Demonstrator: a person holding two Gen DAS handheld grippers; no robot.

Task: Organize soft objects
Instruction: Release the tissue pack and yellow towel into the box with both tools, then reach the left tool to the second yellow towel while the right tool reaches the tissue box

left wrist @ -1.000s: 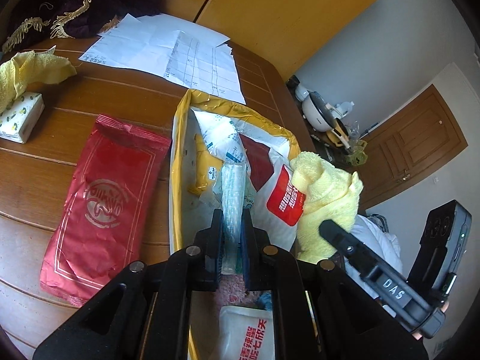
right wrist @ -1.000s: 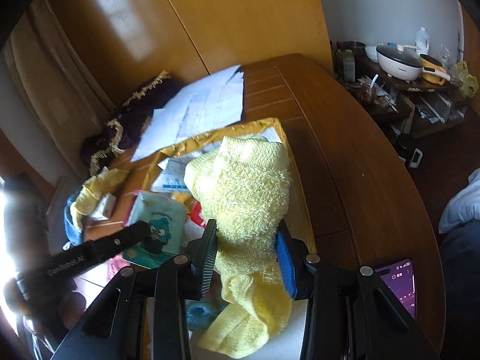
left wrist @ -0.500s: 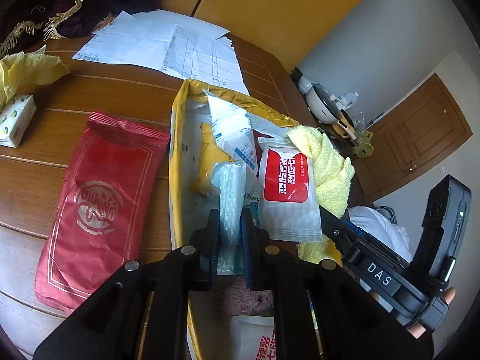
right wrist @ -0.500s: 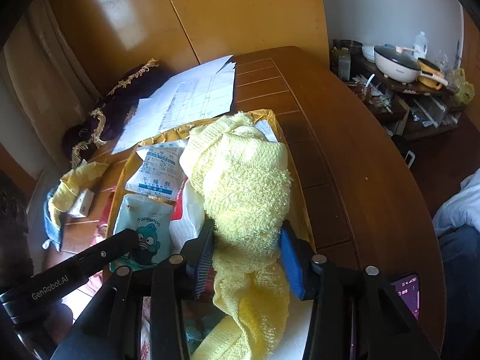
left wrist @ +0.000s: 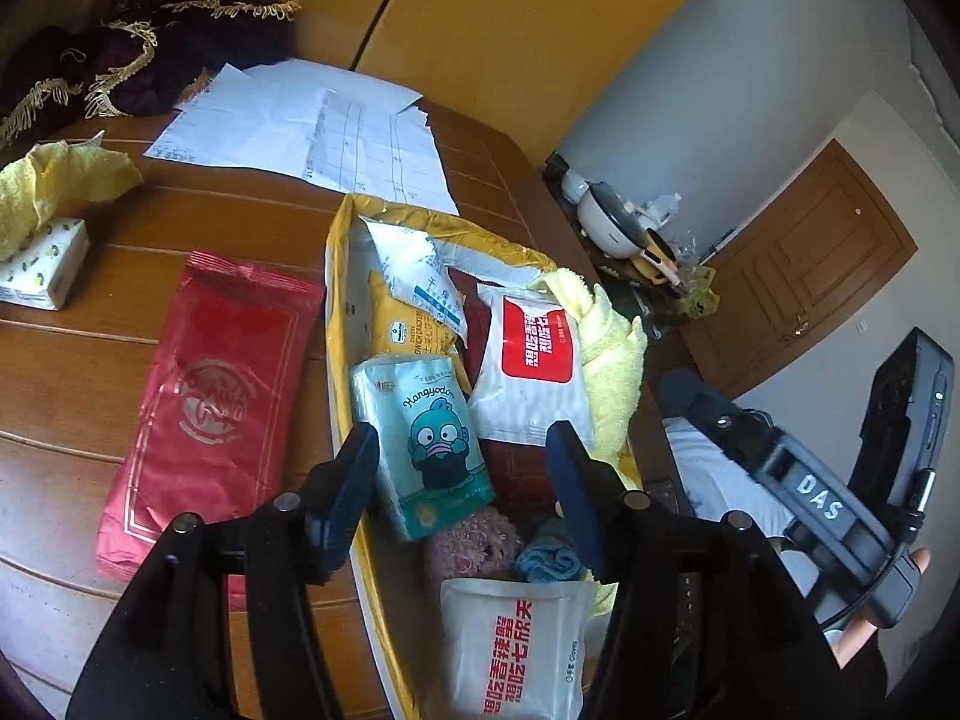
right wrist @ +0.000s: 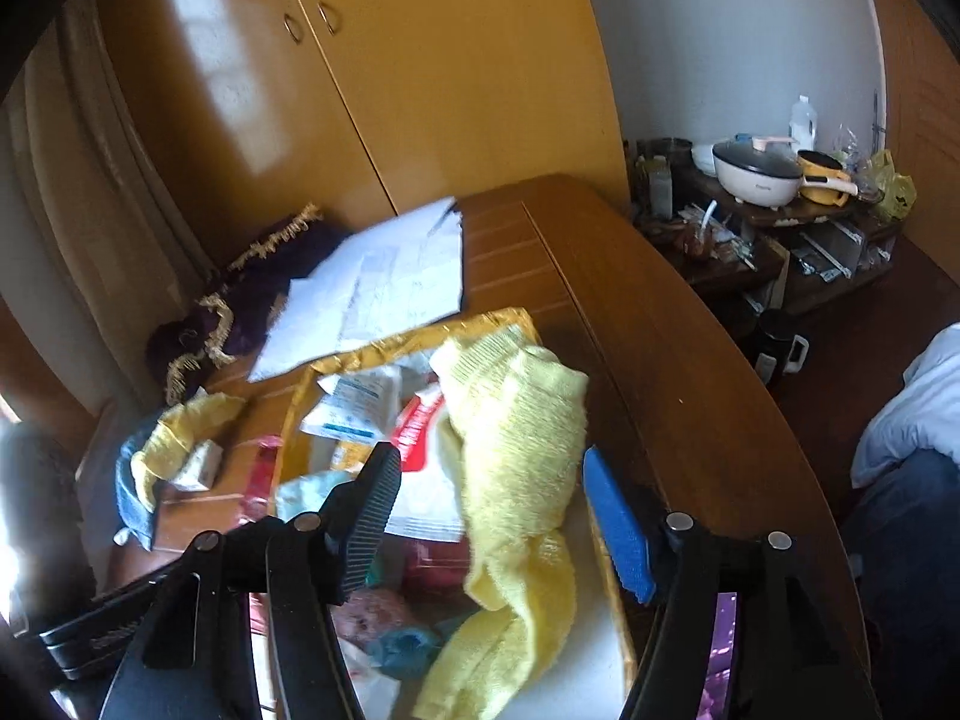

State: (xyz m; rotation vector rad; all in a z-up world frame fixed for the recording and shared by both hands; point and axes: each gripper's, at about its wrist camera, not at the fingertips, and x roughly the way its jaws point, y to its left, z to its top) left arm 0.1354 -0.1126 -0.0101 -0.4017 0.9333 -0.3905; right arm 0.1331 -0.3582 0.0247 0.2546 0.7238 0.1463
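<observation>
Left wrist: left gripper (left wrist: 462, 483) wide open, empty, over the tissue pack (left wrist: 420, 441) in the yellow bag (left wrist: 339, 324) on the bench (left wrist: 72, 372).
Right gripper (right wrist: 492, 516) also open, empty, straddling the yellow towel (right wrist: 516, 444) draped over the bag's contents. Towel is light, limp; pinch a bunched fold. Pack is squashy, slick film; grip across its narrow sides.

Yellow towel (right wrist: 516, 432), red pouch (left wrist: 210, 402), teal cartoon-print tissue pack (left wrist: 423, 438).

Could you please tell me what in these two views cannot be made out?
- Left wrist: the pink ball and blue cloth are partly hidden by packets.
- Right wrist: the papers are motion-blurred, text unreadable.
- Right wrist: the phone is mostly behind the gripper frame.
</observation>
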